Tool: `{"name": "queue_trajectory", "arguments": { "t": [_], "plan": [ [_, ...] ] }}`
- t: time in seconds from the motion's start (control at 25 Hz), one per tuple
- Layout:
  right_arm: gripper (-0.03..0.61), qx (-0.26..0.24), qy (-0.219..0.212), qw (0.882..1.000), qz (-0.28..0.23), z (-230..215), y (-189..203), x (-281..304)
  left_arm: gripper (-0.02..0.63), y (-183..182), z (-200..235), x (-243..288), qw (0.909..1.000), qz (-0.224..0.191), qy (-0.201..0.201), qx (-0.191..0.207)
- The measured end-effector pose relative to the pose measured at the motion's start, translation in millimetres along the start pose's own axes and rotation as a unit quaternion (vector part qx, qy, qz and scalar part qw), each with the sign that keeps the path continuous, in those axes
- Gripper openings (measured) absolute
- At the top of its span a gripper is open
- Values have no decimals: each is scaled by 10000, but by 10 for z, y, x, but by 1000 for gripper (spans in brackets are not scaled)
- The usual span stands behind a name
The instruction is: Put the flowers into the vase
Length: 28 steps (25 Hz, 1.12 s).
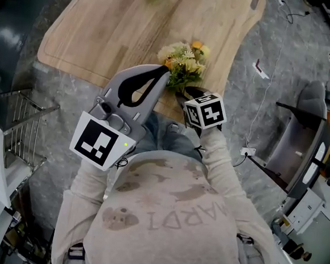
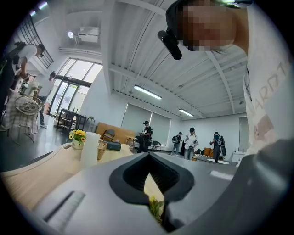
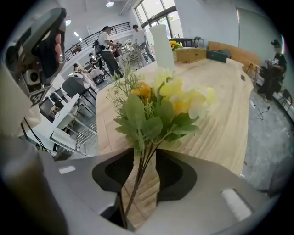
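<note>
Presently the flowers are held by the right gripper; in the right gripper view its jaws are seen clamped on the thin stems, low down. The yellow, orange and white blooms and green leaves are spread just beyond the tips of that gripper, over the near edge of the wooden bench; whether the bunch touches the wood cannot be told.

The left gripper is held just to the left of the right one, and its jaws are brought together at the tips with nothing between them; only a narrow slit is left, through which a scrap of green from the flowers is seen in the left gripper view. Its tips are placed right beside the leaves; contact cannot be confirmed.

The vase, white and upright, is set well ahead of both grippers, at the far part of the bench and apart from the flowers; in the head view only its lower edge is caught at the top of the frame. A small pot of sunflowers is seen just beside the vase, on the side farther from the left gripper.
</note>
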State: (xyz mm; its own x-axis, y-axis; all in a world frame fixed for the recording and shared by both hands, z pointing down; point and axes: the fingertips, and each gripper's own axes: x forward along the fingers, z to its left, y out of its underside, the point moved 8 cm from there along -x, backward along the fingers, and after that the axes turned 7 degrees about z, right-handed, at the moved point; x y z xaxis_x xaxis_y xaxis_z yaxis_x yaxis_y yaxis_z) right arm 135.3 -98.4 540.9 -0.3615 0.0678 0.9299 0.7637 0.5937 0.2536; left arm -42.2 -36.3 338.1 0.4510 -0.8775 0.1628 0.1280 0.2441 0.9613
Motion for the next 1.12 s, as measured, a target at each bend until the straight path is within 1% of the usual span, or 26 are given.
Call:
{"name": "queue_trajectory", "arguments": {
  "t": [0.08,0.28,0.56,0.72,0.84,1.0,1.12],
  "plan": [
    [175,40,24,9999,141,-10,-19,71,2,22,53,-13,10000,24,4,-20],
    [124,194,-1,9991,389,-89,-67,170,2,66,204,34,9999,53,-9,-99],
    [54,669,-408,9962,382,-43,-112,207,2,56,293,6,9999,42,39,-91],
    [43,714,-436,9965,92,-26,-218,128,2,28,363,-12,9999,28,98,-79],
    [43,726,-498,9958,-235,-2,-308,-10,2,2,362,-24,9999,29,111,-22],
    [43,680,-600,9918,-897,34,-522,-249,2,-55,369,-25,9999,-37,117,76],
    [43,603,-748,9847,-1452,84,-679,-453,2,-99,358,-29,9998,-80,95,129]
  ]
}}
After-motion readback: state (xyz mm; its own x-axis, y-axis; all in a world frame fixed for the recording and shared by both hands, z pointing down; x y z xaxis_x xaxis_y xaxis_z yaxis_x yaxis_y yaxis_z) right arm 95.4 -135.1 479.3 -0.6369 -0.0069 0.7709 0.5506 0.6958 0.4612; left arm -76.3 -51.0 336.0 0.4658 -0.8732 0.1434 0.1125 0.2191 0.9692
